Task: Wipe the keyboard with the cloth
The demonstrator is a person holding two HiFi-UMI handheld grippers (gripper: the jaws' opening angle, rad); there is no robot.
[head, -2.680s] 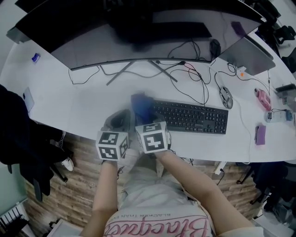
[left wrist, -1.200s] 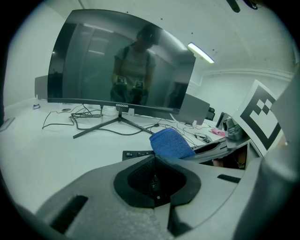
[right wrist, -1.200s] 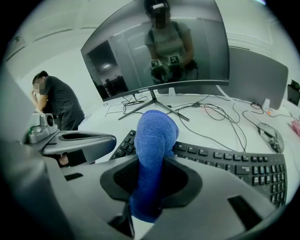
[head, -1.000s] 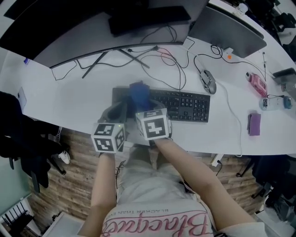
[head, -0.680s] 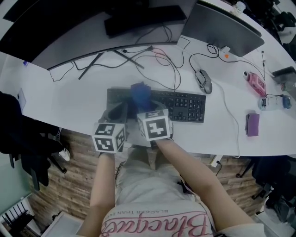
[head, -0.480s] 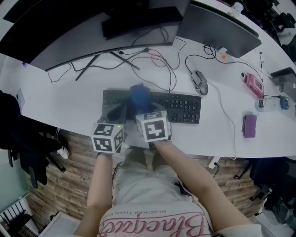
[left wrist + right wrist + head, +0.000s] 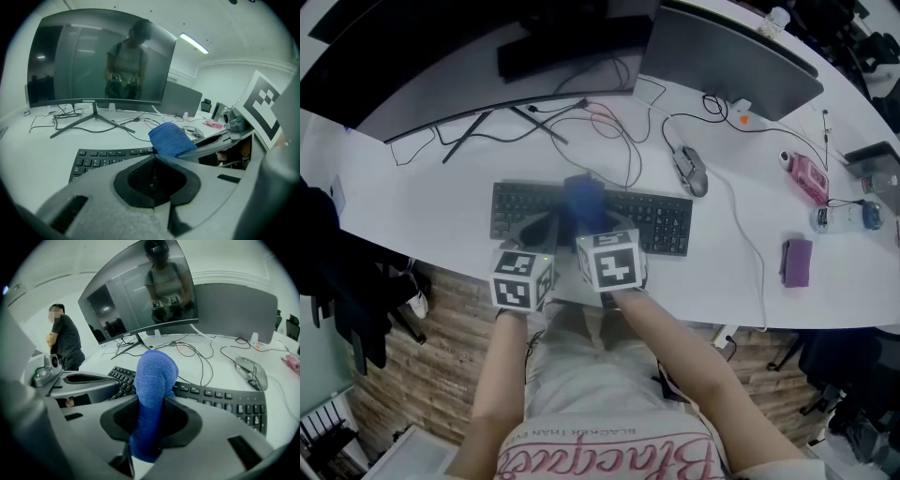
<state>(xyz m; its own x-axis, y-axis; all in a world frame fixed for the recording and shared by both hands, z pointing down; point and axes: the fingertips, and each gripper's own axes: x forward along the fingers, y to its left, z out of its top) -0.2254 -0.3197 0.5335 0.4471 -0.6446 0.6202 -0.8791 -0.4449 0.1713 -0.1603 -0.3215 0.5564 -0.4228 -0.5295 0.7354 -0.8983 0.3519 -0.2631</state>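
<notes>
Clamping one blue cloth (image 7: 582, 194) in my right gripper (image 7: 584, 221) over one keyboard (image 7: 661, 222); left gripper (image 7: 540, 226) clenched, empty.

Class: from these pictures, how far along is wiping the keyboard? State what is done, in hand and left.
Done: the blue cloth is picked up, clamped in the right gripper. In hand: it is held over the middle of the keyboard; contact is unclear. The left gripper is shut and empty. Left: no wiped area shows, so the wiping itself likely remains.
</notes>
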